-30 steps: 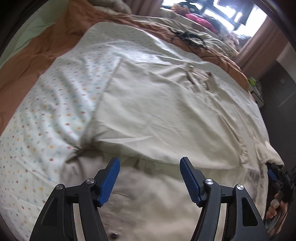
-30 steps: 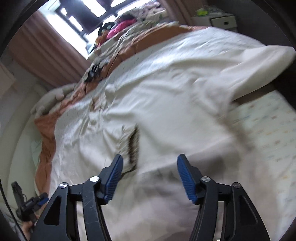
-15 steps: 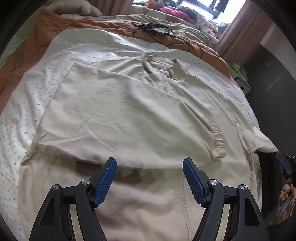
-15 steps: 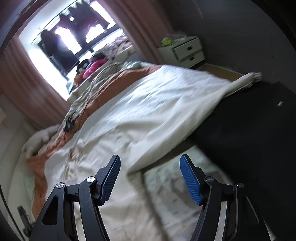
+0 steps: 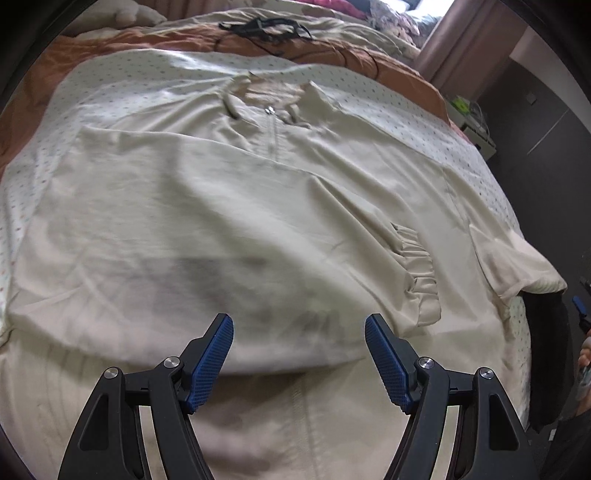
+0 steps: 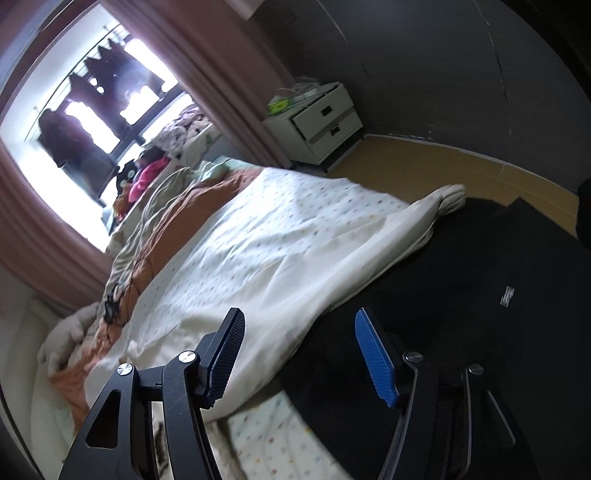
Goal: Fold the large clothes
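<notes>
A large beige jacket (image 5: 236, 221) lies spread face up on the bed, with its collar and zipper (image 5: 271, 129) at the far side. One sleeve is folded across the body, and its gathered cuff (image 5: 421, 266) lies at the right. My left gripper (image 5: 298, 319) hovers open over the jacket's lower part with nothing between its blue pads. My right gripper (image 6: 300, 314) is off the bed's right edge, over dark floor. Its jaws are closing on nothing. In the right wrist view the jacket is out of sight.
A dotted white sheet (image 5: 406, 110) covers the bed over an orange blanket (image 5: 351, 55), with a black cable (image 5: 266, 27) at the far end. The cover's cream corner (image 6: 448, 194) hangs over a dark mat (image 6: 480, 277). A white nightstand (image 6: 317, 122) stands by the curtain.
The left wrist view has slid right across the jacket, so collar and zipper now sit in the middle. The right gripper has swung off the jacket to the bed's right edge and the floor.
</notes>
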The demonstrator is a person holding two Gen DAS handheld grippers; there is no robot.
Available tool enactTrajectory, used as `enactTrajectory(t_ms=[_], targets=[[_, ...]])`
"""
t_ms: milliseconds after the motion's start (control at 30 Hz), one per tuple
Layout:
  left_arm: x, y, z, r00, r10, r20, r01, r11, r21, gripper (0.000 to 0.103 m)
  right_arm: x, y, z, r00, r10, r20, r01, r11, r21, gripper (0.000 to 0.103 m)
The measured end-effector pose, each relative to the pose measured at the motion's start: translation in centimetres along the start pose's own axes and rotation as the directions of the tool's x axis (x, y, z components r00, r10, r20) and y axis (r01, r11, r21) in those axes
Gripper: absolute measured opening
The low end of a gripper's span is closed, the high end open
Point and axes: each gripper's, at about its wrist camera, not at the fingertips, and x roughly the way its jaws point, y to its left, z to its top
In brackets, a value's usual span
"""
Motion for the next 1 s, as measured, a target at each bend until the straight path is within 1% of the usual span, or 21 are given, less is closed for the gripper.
enactTrajectory(t_ms=[133, 267, 367, 467, 533, 567, 633, 733, 767, 867, 1000], targets=[[2.2, -1.1, 0.5, 1.000, -0.001, -0.016, 0.001, 1.000, 0.020, 0.075, 1.3, -1.2, 1.6, 1.000, -0.027, -0.008, 0.027, 1.000, 0.015, 0.063], [4.0, -1.6, 0.9, 0.999, -0.011, -0.041, 0.011, 1.000, 0.018, 0.067, 3.1, -2.3, 2.5, 0.997, -0.072, -0.037, 0.074, 0.997, 0.036, 0.063], [5.5, -1.9, 1.1, 0.998, -0.013, -0.054, 0.014, 1.000, 0.021, 0.064, 4.2, -3.3, 2.8, 0.995, -0.087, -0.057, 0.089, 0.995, 0.051, 0.063], [6.6, -2.4, 1.6, 0.999, -0.003, -0.046, 0.004, 1.000, 0.026, 0.062, 5.1, -4.0, 3.0, 0.991, -0.113, -0.069, 0.117, 0.991, 0.059, 0.062], [7.2, -3.1, 2.2, 0.999, 0.000, -0.038, 0.002, 0.999, 0.038, 0.062, 5.2, -4.5, 3.1, 0.990, -0.126, -0.061, 0.130, 0.989, 0.066, 0.031], [7.5, -3.4, 2.5, 0.999, -0.001, -0.038, 0.003, 0.999, 0.042, 0.062, 5.4, -4.8, 3.2, 0.990, -0.127, -0.066, 0.132, 0.989, 0.069, 0.010], [7.9, -4.1, 3.0, 0.999, -0.011, -0.046, 0.013, 0.999, 0.048, 0.062, 5.3, -5.1, 3.4, 0.992, -0.108, -0.064, 0.113, 0.991, 0.075, 0.006], [7.4, -4.6, 3.5, 0.998, -0.042, -0.053, 0.045, 0.998, 0.054, 0.062, 3.9, -3.4, 4.0, 0.995, -0.101, -0.010, 0.101, 0.995, 0.006, 0.004], [7.0, -4.7, 3.6, 0.998, -0.051, -0.046, 0.053, 0.997, 0.056, 0.062, 3.1, -2.3, 4.2, 0.996, -0.093, 0.012, 0.094, 0.995, -0.025, 0.004], [5.3, -4.3, 3.4, 0.998, -0.052, -0.021, 0.054, 0.997, 0.061, 0.062, 0.7, 1.2, 4.9, 0.998, -0.037, 0.060, 0.043, 0.995, -0.092, 0.004], [2.8, -2.7, 3.0, 0.998, -0.061, -0.003, 0.061, 0.997, 0.046, 0.063, -2.2, 5.9, 4.9, 0.994, 0.035, 0.105, -0.018, 0.988, -0.156, 0.004]])
